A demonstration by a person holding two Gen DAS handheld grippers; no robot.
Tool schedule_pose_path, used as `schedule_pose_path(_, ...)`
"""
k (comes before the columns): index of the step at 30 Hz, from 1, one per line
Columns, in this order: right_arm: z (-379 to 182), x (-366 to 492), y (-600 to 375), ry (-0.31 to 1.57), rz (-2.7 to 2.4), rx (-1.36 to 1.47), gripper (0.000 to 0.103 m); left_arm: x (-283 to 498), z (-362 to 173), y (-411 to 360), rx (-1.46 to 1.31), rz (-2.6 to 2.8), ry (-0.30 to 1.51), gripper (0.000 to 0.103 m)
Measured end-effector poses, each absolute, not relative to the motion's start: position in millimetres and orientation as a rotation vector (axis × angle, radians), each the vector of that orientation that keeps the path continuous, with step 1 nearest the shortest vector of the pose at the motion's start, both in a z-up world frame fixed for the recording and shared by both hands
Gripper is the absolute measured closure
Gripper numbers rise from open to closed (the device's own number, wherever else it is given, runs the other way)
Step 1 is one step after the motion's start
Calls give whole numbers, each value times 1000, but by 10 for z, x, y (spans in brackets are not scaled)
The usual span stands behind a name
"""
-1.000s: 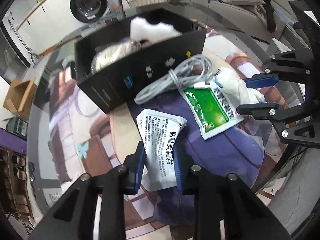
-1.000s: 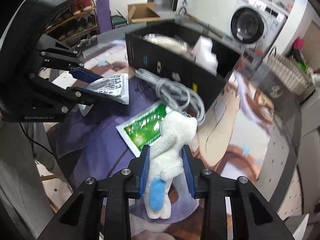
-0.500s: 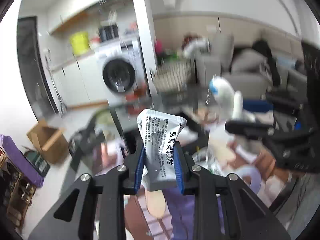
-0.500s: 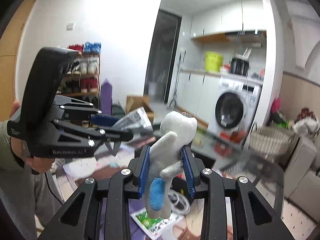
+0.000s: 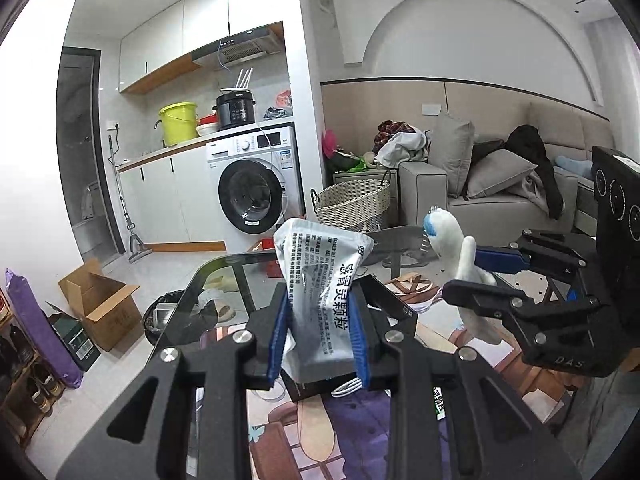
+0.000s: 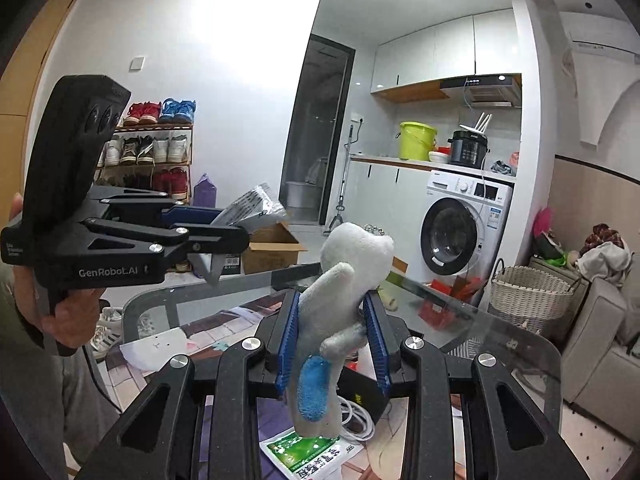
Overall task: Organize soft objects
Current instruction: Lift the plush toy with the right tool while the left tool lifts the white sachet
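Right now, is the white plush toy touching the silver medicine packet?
Apart. The left wrist view shows open background between the silver medicine packet and the white plush toy, each clamped in a separate gripper.

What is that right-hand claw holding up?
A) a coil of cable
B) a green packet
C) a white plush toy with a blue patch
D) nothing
C: the right gripper is shut on the plush toy, white with a blue patch, lifted above the table; the green packet and cable lie below.
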State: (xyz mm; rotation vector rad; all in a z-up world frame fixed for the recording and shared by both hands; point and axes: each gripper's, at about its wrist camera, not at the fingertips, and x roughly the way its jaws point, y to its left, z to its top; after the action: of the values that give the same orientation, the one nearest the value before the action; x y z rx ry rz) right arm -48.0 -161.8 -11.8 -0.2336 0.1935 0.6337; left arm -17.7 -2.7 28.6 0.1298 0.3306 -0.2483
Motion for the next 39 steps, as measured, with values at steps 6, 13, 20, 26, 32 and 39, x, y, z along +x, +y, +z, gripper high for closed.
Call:
schedule_pose_path(6, 3, -425, -1638, 166, 641, -199, 71, -145, 322, -60, 128, -257, 316, 76)
schedule_pose_path(13, 334, -175, -1538, 114, 673, -178, 71, 110, 542, -70, 91, -221, 282, 76)
schedule_pose_path(20, 613, 406, -1474, 124, 619, -86, 71, 574, 804, 26, 15, -202, 245, 77)
schedule_pose_path(26, 637, 875, -1430, 161, 567, -48, 71, 918, 802, 91, -40, -201, 270, 77)
schedule_pose_path(32, 593, 992, -1435, 180, 546, -53, 71, 938, 720, 37, -30, -193, 286, 77)
schedule_pose_path(39, 529, 984, -1444, 190, 553, -50, 71, 919, 721, 65, -30, -200, 296, 77)
